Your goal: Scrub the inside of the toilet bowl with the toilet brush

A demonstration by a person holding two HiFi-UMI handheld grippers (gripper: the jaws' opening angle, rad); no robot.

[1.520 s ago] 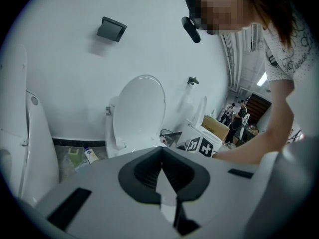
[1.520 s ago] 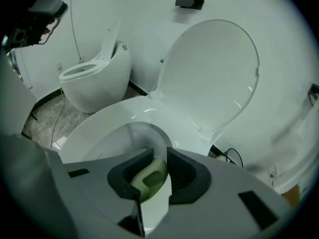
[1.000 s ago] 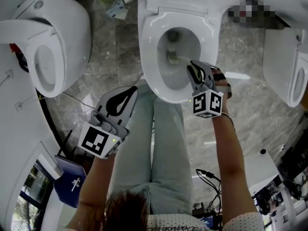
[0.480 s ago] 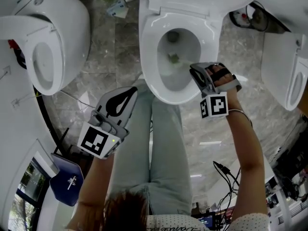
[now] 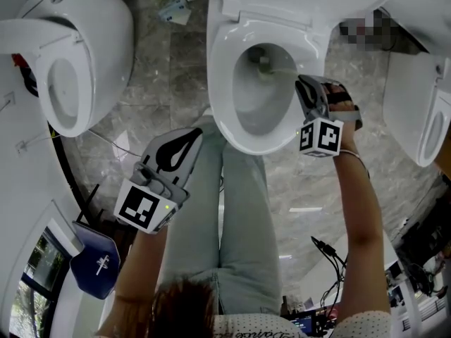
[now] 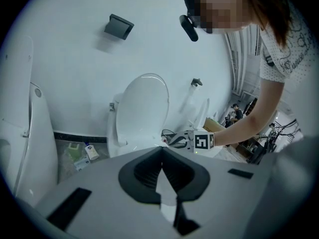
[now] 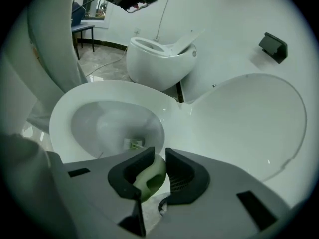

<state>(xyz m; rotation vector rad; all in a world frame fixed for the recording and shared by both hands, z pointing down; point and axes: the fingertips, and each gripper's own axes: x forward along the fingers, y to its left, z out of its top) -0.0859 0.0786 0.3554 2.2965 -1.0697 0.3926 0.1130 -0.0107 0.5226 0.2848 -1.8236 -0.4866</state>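
The white toilet bowl (image 5: 232, 118) stands open in the middle of the head view, its lid (image 7: 249, 113) raised. My right gripper (image 5: 309, 90) hangs over the bowl's right rim, shut on the toilet brush's pale green handle (image 7: 149, 176). The brush head (image 5: 264, 63) lies deep in the bowl near the far end, and it also shows as a small green patch, the brush head (image 7: 133, 143), in the right gripper view. My left gripper (image 5: 184, 141) stays off to the near left of the bowl over the person's leg, its jaws shut with nothing between them (image 6: 162, 152).
A second toilet (image 5: 63, 62) stands at the left and a third (image 5: 423, 104) at the right. Small boxes and a bottle (image 5: 173, 5) lie on the marble floor behind. Cables (image 5: 331, 252) and a blue seat (image 5: 99, 259) sit near the person's legs (image 5: 239, 210).
My right gripper has moved right and toward the far side along the rim, carrying the brush head from mid-bowl to the far end. The left gripper has stayed still.
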